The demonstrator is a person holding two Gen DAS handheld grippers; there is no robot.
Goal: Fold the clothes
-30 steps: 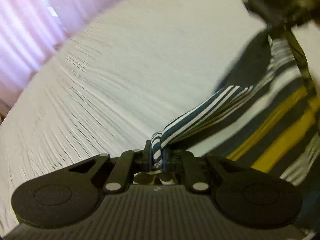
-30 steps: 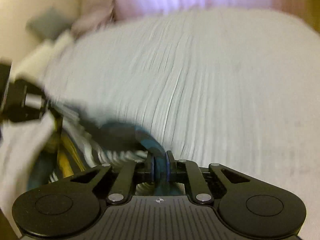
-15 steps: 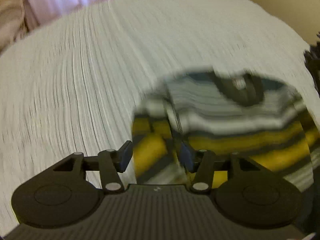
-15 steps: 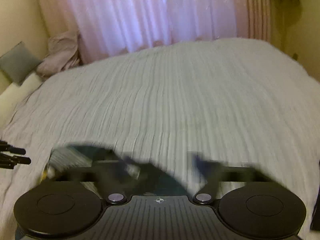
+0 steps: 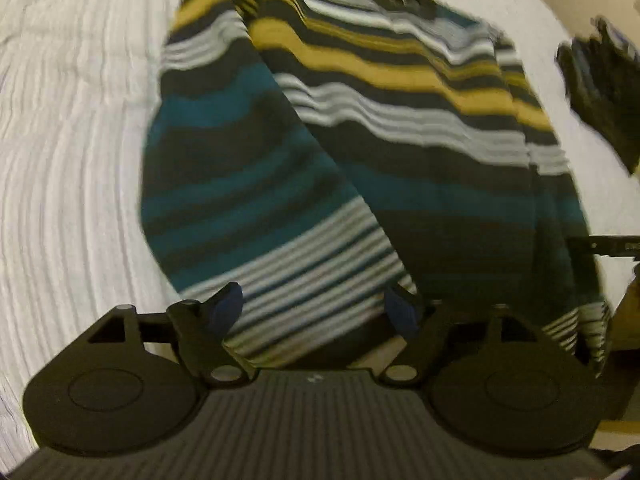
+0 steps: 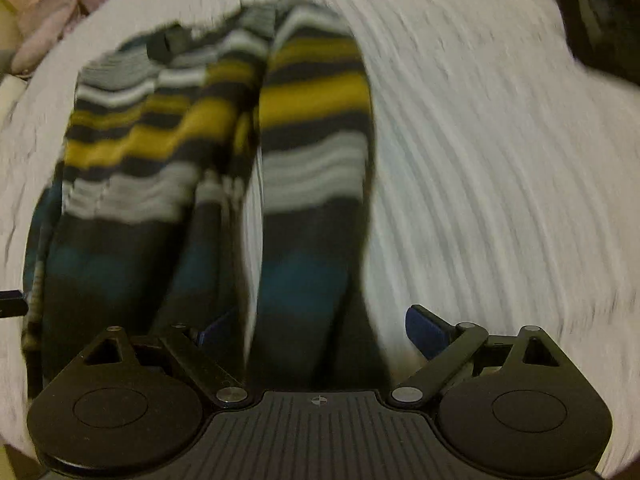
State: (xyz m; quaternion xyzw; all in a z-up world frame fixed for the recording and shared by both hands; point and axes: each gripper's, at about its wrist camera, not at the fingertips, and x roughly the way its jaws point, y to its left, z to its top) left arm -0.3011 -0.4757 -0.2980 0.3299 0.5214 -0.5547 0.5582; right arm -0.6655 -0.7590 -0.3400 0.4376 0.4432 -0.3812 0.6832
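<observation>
A striped garment (image 5: 360, 140) in teal, black, white and mustard lies spread on the white bed, a sleeve folded in over each side. My left gripper (image 5: 316, 308) is open above its lower left hem and holds nothing. In the right wrist view the same garment (image 6: 208, 152) fills the left and middle, its folded sleeve (image 6: 316, 152) running toward me. My right gripper (image 6: 316, 328) is open over the lower right hem and empty. Both views are motion-blurred.
The ribbed white bedspread (image 5: 72, 160) surrounds the garment; it also shows in the right wrist view (image 6: 500, 160). A dark object (image 5: 600, 92) lies on the bed at the right, seen again in the right wrist view (image 6: 600, 24). Pinkish bedding (image 6: 44, 20) sits at the far left.
A second ago both grippers were shut on striped cloth. They have let go and opened, and the garment now lies flat on the bed with both grippers drawn back to its hem.
</observation>
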